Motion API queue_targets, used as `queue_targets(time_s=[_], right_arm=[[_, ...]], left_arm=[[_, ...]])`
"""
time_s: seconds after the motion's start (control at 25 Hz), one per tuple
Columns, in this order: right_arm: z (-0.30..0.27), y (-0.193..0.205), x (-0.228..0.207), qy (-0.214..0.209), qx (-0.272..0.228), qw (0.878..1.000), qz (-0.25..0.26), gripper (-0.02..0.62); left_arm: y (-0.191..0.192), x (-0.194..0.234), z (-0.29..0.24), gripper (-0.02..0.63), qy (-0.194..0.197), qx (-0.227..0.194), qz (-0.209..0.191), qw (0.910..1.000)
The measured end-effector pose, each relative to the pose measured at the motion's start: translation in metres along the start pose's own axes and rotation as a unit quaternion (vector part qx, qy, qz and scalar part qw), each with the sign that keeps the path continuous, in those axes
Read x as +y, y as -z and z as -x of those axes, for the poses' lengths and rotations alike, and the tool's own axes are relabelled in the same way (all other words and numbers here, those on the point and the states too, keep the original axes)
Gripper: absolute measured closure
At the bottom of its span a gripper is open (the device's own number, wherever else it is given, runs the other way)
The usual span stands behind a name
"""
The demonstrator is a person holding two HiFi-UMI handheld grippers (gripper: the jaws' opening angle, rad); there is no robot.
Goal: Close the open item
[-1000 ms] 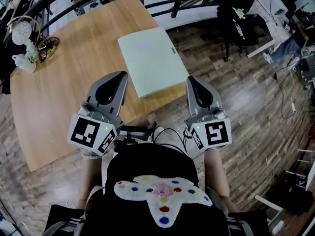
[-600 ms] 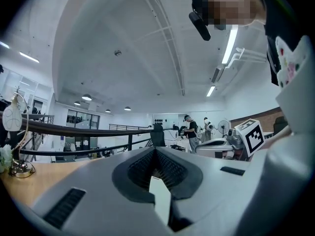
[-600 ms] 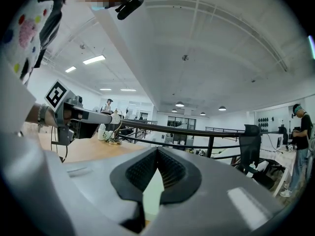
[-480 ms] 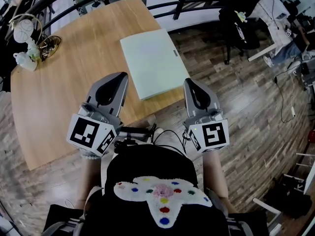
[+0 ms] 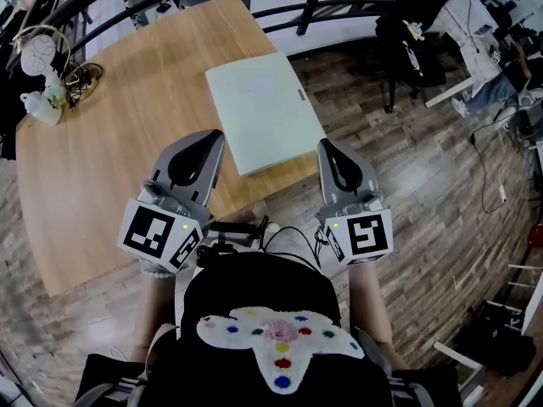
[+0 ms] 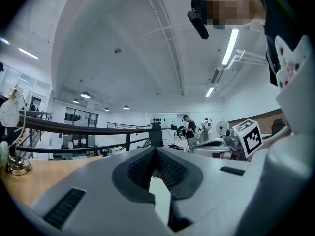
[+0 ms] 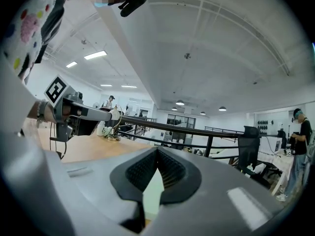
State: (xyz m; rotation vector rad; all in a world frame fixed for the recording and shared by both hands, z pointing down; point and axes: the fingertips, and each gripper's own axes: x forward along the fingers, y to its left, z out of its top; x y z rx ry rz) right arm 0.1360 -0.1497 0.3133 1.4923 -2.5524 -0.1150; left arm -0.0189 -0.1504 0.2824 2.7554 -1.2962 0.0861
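Green folder — just beyond the fingers, untouched.

Both gripper views look bright and even to me, lit by ceiling strip lights. My head view is dimmer, with soft sheen on the wood floor. Fisheye bending and black corners frame every picture.

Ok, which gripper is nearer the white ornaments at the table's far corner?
Left. The left gripper hangs over the table, on the same side as the ornaments. The right gripper sits past the pale green folder, at the table's edge.
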Motion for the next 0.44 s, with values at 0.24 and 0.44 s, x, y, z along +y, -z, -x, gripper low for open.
queue_targets(time_s=[0.24, 0.44], right_arm=[[-0.0015, 0.0018, -0.0011, 0.004, -0.001, 1.0, -0.006, 0.588], [-0.0019, 0.0032, -0.0013, 0.001, 0.001, 1.0, -0.003, 0.588]], left_arm=[[0.0012, 0.0032, -0.0005, 0.6, -0.002, 0.0, 0.001, 1.0], [0.0033, 0.0047, -0.0005, 0.6, -0.005, 0.001, 0.001, 1.0]])
